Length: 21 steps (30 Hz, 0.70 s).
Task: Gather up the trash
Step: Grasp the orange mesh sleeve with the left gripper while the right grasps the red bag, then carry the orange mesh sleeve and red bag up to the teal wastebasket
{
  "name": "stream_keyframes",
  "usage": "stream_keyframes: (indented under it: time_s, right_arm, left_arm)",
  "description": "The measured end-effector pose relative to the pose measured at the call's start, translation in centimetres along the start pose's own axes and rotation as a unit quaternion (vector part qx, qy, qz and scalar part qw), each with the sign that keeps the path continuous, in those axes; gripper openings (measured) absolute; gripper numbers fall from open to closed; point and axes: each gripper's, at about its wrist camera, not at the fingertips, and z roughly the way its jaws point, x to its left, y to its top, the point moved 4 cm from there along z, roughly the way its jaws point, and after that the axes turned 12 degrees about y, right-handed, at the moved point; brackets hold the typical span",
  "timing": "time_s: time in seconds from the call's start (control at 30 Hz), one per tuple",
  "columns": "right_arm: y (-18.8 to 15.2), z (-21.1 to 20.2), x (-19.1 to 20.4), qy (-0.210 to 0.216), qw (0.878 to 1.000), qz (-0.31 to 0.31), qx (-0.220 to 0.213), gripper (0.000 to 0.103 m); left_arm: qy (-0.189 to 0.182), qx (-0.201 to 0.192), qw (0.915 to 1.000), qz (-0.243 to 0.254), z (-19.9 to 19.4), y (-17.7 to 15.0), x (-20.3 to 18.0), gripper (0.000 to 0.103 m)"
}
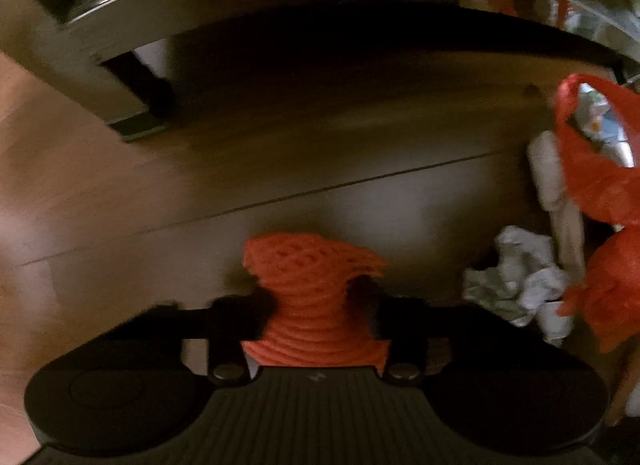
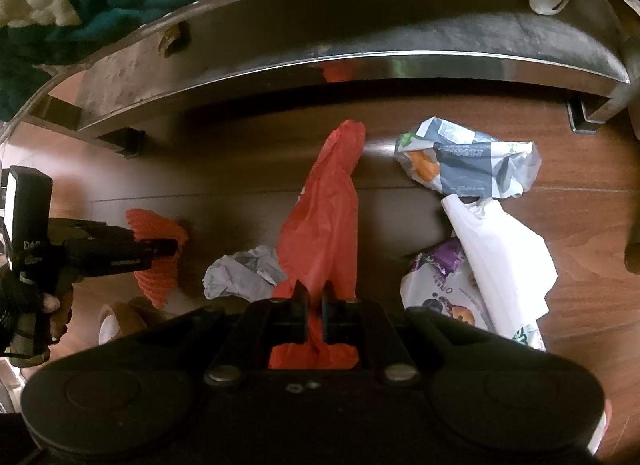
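An orange foam net sleeve (image 1: 316,289) is seen pinched at its waist between the narrowed jaws of the left gripper (image 1: 316,305), which is pointed straight down at a wooden floor (image 1: 120,205); the sleeve flares out beyond the fingertips and bulges again behind them. In the right wrist view the same sleeve (image 2: 160,253) is shown well off to the left of the right gripper, with the left gripper (image 2: 160,249) closed across its middle and a gloved hand (image 2: 24,305) on the handle.

The right gripper (image 2: 316,297) is clamped nearly shut on the gathered edge of a red plastic bag (image 2: 324,217), which is stretched forward from the fingertips toward the chrome base of a piece of furniture (image 2: 360,61). A crumpled grey paper (image 2: 240,273) is lying just left of the right gripper's fingertips, touching the bag. Ahead and to the right of those fingertips, a crumpled printed wrapper (image 2: 468,161) is resting on the floor; beside it, a white paper bag (image 2: 504,253) is lying over a purple-and-white snack packet (image 2: 440,285). A roll of brown tape (image 2: 120,317) is partly visible near the gripper's left side.
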Motion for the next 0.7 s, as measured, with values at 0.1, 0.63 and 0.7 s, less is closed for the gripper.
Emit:
stream_keyframes:
  time_s: [0.1,0.63,0.7]
  right_arm:
    - [-0.1,-0.4,0.5,-0.002,1.000,-0.003,-0.002,0.006]
    - [-2.5,-15.4,8.0,-0.013,0.995,-0.045,-0.085,0.006]
    - [-3.1,-18.6,9.1,-0.016,0.993,-0.047,-0.108,0.006]
  left_arm:
    - [0.002,-0.001,0.9999,0.016,-0.6,-0.2,-1.1,0.021]
    - [-0.103,-0.037,0.9917,0.068,-18.3,1.7,-3.6,0.021]
    - [-0.108,-0.061,0.9888,0.083,-22.3,2.3,-3.9,0.021]
